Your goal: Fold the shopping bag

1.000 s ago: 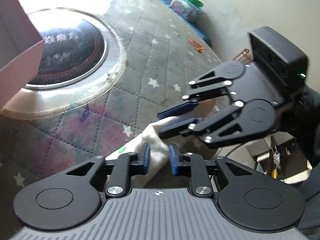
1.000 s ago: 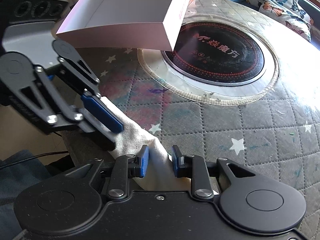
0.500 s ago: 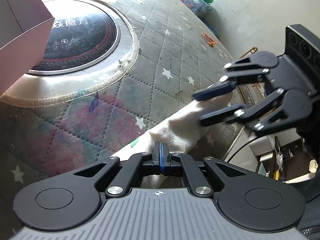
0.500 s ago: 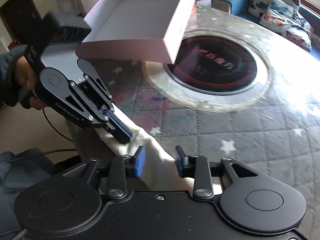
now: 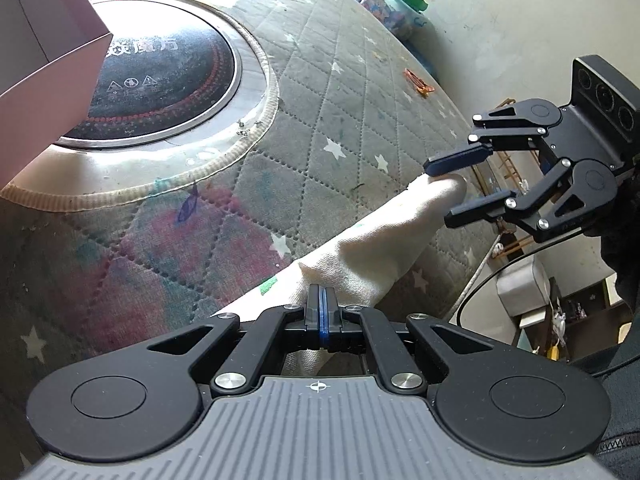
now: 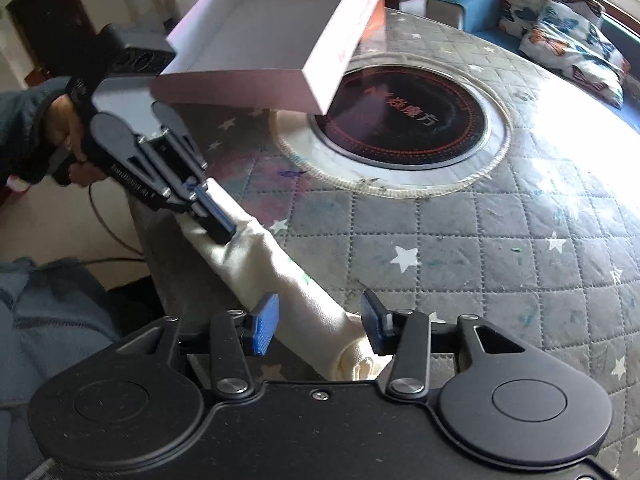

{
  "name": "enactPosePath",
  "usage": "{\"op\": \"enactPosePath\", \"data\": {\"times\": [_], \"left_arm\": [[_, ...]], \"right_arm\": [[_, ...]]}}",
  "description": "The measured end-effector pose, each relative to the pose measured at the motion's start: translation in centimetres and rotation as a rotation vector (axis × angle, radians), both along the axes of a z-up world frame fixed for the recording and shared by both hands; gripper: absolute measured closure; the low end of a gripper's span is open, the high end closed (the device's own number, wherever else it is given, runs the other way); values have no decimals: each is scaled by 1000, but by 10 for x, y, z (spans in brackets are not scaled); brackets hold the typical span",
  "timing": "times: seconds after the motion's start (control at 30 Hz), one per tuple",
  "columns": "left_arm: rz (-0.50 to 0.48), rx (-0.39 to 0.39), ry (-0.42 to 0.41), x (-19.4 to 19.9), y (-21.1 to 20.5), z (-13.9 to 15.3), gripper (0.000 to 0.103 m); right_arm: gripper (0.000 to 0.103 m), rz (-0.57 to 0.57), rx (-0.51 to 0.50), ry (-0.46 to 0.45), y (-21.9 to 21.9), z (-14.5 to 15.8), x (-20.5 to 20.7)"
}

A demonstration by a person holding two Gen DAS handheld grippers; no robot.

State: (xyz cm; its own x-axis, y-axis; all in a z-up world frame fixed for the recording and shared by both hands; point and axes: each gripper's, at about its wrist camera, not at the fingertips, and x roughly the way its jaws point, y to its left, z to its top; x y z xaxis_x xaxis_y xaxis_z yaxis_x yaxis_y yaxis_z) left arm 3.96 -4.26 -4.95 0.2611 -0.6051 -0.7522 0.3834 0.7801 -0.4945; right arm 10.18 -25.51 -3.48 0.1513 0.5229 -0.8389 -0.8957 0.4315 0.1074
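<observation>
Quilted grey cloth with white stars covers the table (image 6: 500, 240) I am working over, and a round dark glass hob (image 6: 404, 128) with red printing sits in a pale ring cut into that cloth. Next in size, I see a shallow white cardboard box (image 6: 272, 36) with a pinkish side wall, open side up, overhanging the near rim of the hob. Farther back there is a blue sofa with butterfly cushions (image 6: 572, 36). Along the near table edge lies the shopping bag (image 6: 276, 264), cream cloth gathered into a long narrow roll, with a small green mark showing on it; one end points toward my left tool and the other reaches under my right one. My left gripper (image 5: 322, 316) is pinched tight on the bag: its blue pads meet with the cloth bunched between them, and from the other camera I see a person's hand (image 6: 66, 140) in a dark sleeve gripping its handle. My right gripper (image 6: 320, 322) stands apart, and its jaws have just been widening; the rolled end of the bag lies between the blue pads, close to the right one, though I cannot tell whether it touches. In the left camera those fingers straddle the bag's far tip, one above and one below.
</observation>
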Motion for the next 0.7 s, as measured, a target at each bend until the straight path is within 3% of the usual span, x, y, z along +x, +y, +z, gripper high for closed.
{"op": "enactPosePath", "data": {"times": [0.1,0.23,0.4,0.7], "left_arm": [[4,4,-2,-1,-1,0,100],[13,16,-15,-5,-4,2,100],[12,23,-28,-9,-6,3,100],[6,38,-28,-9,-9,3,100]], "right_arm": [[56,56,-37,-38,3,0,-8],[69,96,-82,-105,6,-3,-16],[72,111,-100,-86,3,-6,-20],[79,-75,16,187,-19,-14,21]]}}
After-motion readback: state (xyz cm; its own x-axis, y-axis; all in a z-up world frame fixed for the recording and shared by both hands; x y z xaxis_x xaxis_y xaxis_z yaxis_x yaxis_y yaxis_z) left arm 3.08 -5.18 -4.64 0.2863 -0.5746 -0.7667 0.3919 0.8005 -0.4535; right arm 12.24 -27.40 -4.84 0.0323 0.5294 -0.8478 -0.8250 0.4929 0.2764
